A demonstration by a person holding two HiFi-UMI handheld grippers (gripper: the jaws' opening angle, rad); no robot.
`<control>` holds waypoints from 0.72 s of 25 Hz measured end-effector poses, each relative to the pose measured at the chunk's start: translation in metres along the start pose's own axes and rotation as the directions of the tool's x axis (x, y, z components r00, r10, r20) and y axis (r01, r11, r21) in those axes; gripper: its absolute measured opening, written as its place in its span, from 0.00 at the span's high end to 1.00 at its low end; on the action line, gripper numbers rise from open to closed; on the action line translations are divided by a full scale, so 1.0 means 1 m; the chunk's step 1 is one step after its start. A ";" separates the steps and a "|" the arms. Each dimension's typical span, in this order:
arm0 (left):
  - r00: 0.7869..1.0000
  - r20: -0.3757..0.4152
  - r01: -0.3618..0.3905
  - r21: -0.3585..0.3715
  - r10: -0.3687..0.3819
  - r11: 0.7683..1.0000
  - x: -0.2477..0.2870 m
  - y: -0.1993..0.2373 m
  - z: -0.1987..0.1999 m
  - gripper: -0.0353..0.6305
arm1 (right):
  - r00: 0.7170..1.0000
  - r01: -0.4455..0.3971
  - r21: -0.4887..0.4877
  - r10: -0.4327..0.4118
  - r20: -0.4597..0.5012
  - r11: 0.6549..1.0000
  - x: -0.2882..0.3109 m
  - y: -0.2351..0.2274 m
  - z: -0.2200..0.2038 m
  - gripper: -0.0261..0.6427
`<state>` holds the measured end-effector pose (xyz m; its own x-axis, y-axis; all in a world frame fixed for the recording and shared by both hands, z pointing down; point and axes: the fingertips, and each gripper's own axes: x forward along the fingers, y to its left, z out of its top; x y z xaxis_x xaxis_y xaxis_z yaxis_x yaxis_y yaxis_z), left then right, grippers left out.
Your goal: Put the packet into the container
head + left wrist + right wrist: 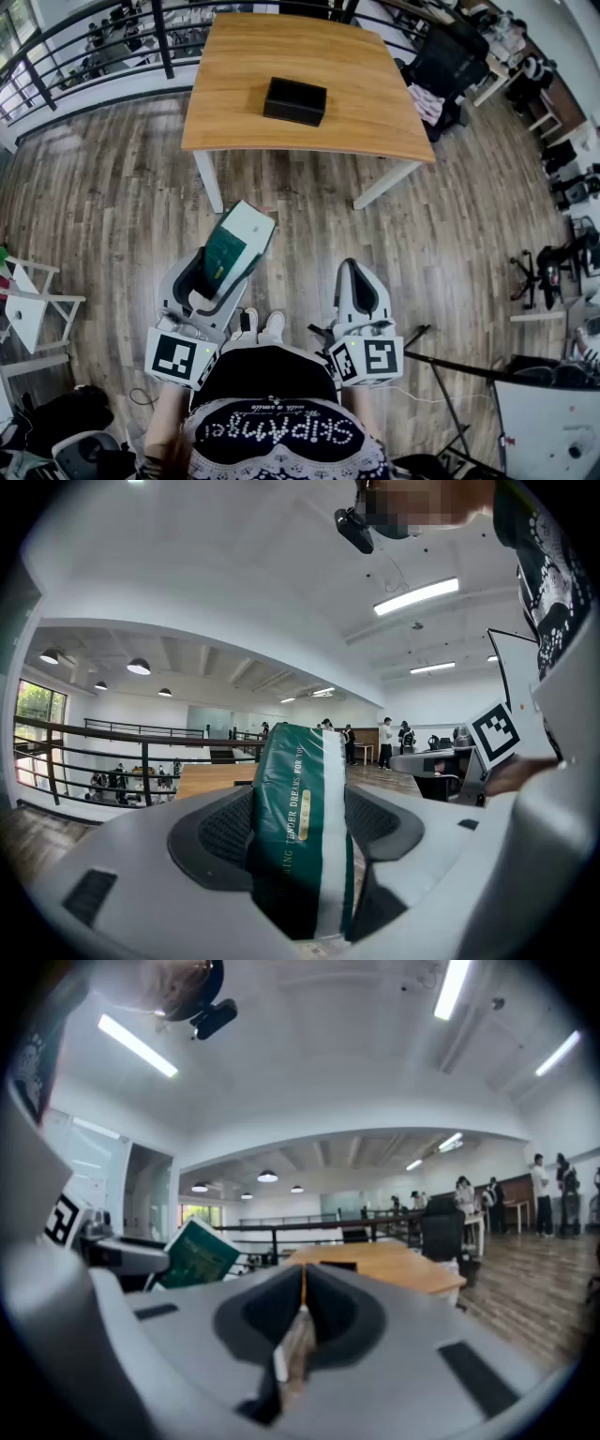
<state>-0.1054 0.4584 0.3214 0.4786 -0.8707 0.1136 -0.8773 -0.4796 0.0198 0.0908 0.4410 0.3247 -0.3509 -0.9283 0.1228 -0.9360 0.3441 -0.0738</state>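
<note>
While the left claw [300, 834] stands wide, clamped on the near end of the green-and-white packet [291, 780], the right claw [302, 1312] is pressed together, empty. Packet looks light, soft, slick-skinned — likely to sag, so a mid-body hold suits it. The black container [294, 100] sits on the tabletop [375, 103], well ahead.

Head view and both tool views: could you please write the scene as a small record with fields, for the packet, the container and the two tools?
packet: green and white, standing upright between the jaws of the left tool
left tool: closed on the packet, holding it up in the air
right tool: jaws together, nothing between them
container: black box on the table, ahead of both tools
table: light wood top, white legs
task state: packet not yet in the container
</note>
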 end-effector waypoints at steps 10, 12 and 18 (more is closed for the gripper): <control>1.000 0.004 -0.017 -0.013 0.017 1.000 0.004 -0.002 0.002 0.44 | 1.000 -0.025 -0.013 0.025 0.001 1.000 0.004 -0.003 0.001 0.91; 1.000 0.011 -0.020 -0.006 0.020 1.000 0.006 -0.004 0.003 0.44 | 1.000 -0.029 -0.016 0.029 -0.002 0.999 0.003 -0.006 0.001 0.91; 0.999 0.017 -0.047 -0.026 0.047 0.999 0.010 -0.014 0.004 0.44 | 0.999 -0.042 -0.001 0.042 0.002 0.999 -0.003 -0.021 0.000 0.91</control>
<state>-0.0881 0.4560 0.3183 0.4374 -0.8940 0.0974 -0.8993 -0.4355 0.0405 0.1118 0.4369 0.3263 -0.3902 -0.9133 0.1172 -0.9204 0.3833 -0.0775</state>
